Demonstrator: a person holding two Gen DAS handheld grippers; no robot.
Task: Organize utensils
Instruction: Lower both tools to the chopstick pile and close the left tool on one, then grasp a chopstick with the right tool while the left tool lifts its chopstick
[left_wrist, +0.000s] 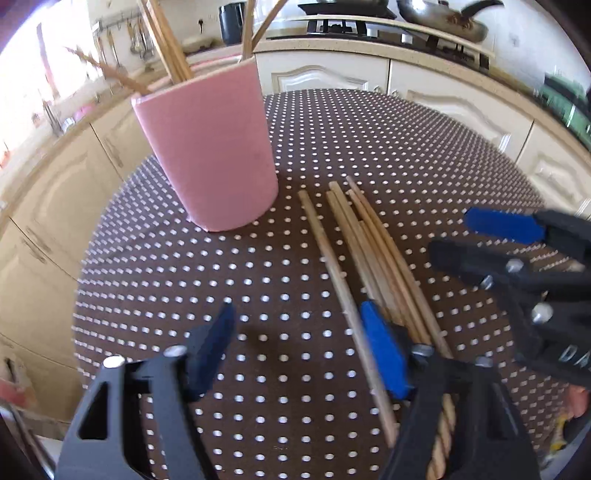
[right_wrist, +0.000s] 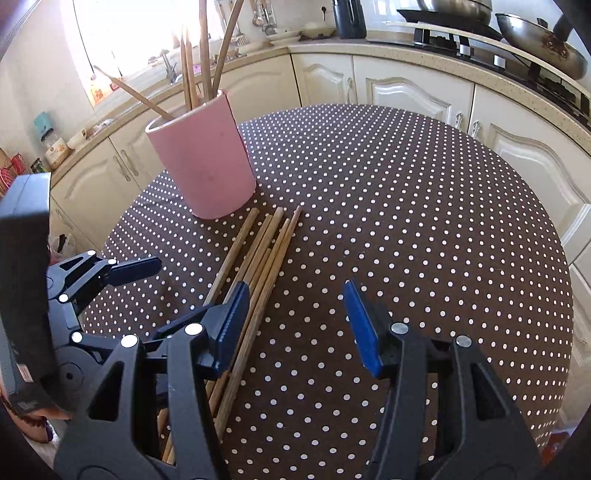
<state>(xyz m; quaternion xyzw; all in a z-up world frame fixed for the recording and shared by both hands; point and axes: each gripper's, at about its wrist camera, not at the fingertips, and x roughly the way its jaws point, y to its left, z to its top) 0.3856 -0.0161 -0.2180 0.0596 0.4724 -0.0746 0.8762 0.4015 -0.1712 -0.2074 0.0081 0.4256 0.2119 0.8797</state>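
Observation:
A pink holder (left_wrist: 212, 147) stands on the dotted table and has several wooden chopsticks upright in it; it also shows in the right wrist view (right_wrist: 205, 155). A bundle of several wooden chopsticks (left_wrist: 364, 243) lies flat on the cloth to its right, also in the right wrist view (right_wrist: 258, 254). My left gripper (left_wrist: 299, 354) is open and empty, its right finger over the bundle's near part. My right gripper (right_wrist: 295, 325) is open and empty, just right of the bundle; it shows in the left wrist view (left_wrist: 487, 236).
The round table has a brown polka-dot cloth (right_wrist: 406, 206). Cream kitchen cabinets (right_wrist: 406, 92) and a counter curve behind it, with a stove and pans (right_wrist: 535, 40) at the back right. The left gripper's body (right_wrist: 92, 288) sits at the left of the right wrist view.

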